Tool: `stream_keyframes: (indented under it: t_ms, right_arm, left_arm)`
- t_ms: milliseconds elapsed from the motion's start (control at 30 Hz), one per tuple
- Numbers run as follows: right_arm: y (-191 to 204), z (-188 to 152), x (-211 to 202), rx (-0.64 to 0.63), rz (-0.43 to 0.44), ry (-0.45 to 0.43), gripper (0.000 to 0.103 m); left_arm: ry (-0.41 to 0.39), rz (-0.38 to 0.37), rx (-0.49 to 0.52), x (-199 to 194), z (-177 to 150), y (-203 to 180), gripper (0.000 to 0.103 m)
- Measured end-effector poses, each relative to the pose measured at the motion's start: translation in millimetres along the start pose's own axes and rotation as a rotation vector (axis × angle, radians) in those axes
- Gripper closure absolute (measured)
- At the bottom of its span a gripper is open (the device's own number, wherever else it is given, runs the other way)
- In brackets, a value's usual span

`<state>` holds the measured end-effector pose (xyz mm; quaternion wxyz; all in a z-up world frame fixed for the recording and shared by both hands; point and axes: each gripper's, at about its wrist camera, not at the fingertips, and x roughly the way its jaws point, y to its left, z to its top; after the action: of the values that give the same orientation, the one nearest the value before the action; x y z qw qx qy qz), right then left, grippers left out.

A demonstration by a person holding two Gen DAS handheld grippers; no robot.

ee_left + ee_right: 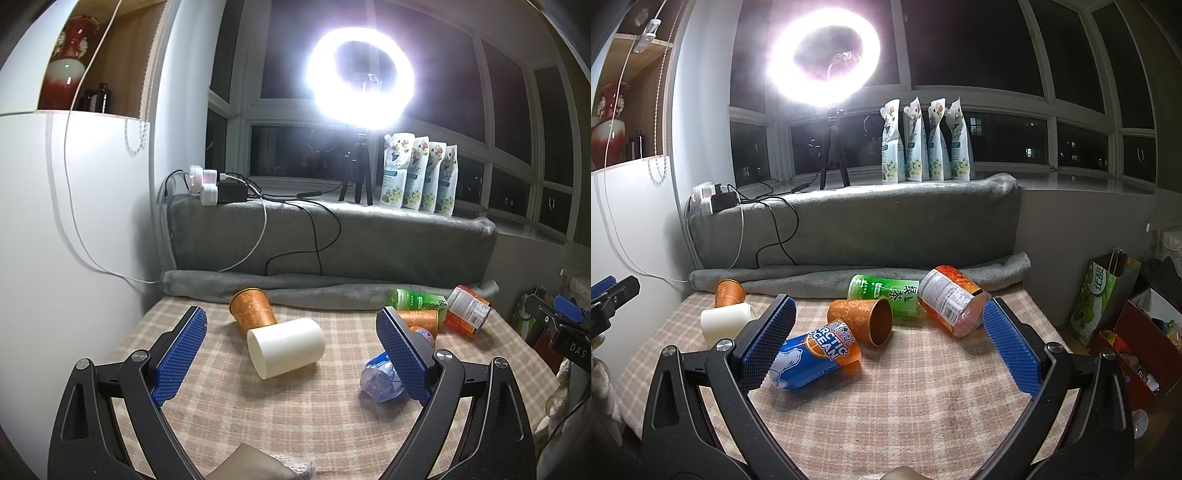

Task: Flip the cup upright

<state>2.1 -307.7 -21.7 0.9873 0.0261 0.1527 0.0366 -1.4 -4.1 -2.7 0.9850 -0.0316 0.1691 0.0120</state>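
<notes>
I'm looking at a dark night window (960,44) wrapping the back of the room, with a ring light (362,75) blazing in front of it on a small tripod (833,155). Below the sill runs a grey blanket (886,221), draped down and rolled along the back edge of the checked tablecloth (905,398). Four pouches (925,142) stand in a row on the sill, and a power strip (207,184) sits at the left end, cables trailing down.

On the cloth, everything's tipped over. My left gripper (291,328) hangs above the table, jaws spread wide, nothing between them. Right in its gap lies the cream cup (286,347) on its side, touching an orange cup (253,306) behind it. My right gripper (886,323) is also wide apart and empty, framing a second orange cup (864,319), a blue bottle (812,354), a green bottle (886,293) and an orange jar (951,304), all lying down.
</notes>
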Motion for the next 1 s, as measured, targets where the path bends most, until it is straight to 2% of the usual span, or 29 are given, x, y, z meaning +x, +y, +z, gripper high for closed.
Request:
stream_keyframes:
  t_ms: [1000]
  right_arm:
    - [1.1,-1.2,1.3,-0.005,0.003,0.006,0.000]
  left_arm:
    - [0.001,-0.001,-0.002,0.1,0.2,-0.1,0.010]
